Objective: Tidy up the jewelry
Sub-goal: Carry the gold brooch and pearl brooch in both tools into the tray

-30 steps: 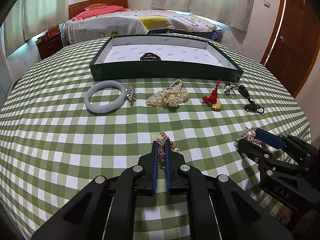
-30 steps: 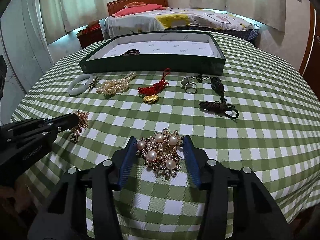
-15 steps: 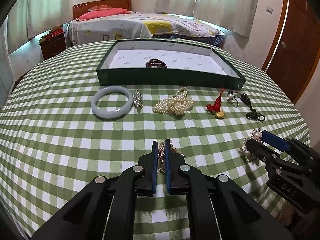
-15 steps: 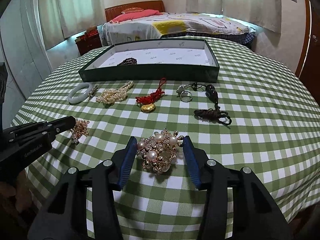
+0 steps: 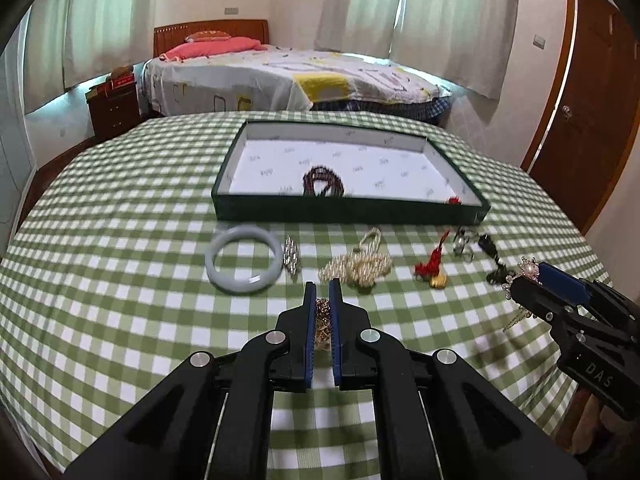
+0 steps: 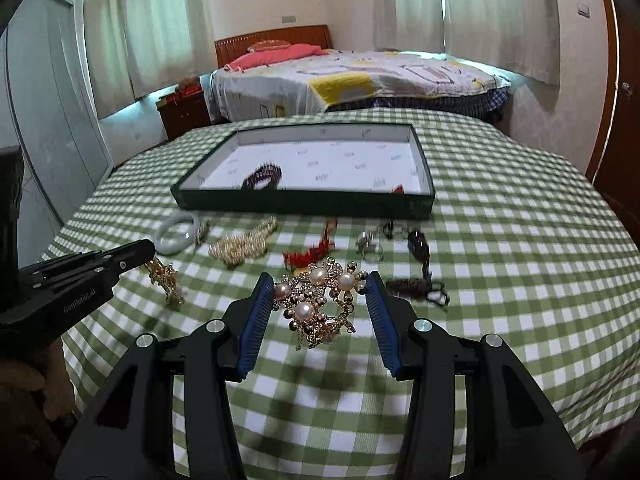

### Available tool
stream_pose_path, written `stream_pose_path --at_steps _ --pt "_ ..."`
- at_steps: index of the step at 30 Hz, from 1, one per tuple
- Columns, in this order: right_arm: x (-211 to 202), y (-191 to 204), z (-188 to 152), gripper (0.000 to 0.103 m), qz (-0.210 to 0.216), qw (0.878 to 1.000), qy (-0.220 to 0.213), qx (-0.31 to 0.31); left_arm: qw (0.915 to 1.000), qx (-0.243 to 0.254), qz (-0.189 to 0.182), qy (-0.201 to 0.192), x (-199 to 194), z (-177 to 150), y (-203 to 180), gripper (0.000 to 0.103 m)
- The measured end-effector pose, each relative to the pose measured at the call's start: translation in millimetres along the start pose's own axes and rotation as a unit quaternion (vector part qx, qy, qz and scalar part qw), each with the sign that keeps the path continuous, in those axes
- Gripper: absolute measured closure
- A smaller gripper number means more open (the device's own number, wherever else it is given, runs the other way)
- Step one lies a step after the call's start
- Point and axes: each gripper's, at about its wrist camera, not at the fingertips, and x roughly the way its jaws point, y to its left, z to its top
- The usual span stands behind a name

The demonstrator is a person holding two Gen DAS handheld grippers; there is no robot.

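Observation:
My left gripper [image 5: 322, 292] is shut on a gold chain piece [image 5: 322, 322], which hangs above the checked tablecloth; it also shows in the right wrist view [image 6: 166, 280]. My right gripper [image 6: 320, 284] is shut on a gold pearl brooch [image 6: 318, 300] and holds it off the table; the brooch tip shows in the left wrist view [image 5: 527, 270]. A green tray [image 5: 348, 212] with a white floor stands behind, holding a dark bead bracelet [image 5: 322, 180] and a small red item [image 5: 453, 200].
On the cloth before the tray lie a jade bangle [image 5: 243, 259], a silver clip [image 5: 291, 258], a pearl strand [image 5: 360, 264], a red tassel with gold charm [image 5: 432, 270], a ring [image 5: 463, 245] and a dark cord piece [image 5: 494, 258]. A bed stands beyond the table.
Both grippers have risen and moved forward toward the tray, lifting the gold chain and the pearl brooch off the tablecloth.

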Motion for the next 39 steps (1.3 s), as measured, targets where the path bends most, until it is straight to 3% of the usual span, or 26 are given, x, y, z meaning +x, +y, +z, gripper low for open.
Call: stream_pose_path --at_steps 21,39 --pt "14 3 56 0.056 0.014 0.999 -0.032 -0.003 0.9988 0.005 -0.007 -0.049 -10 59 5 0.096" --pt "78 0 126 0.056 0.015 0.998 -0.051 -0.015 0.9964 0.002 0.011 -0.084 48 144 35 0.096"
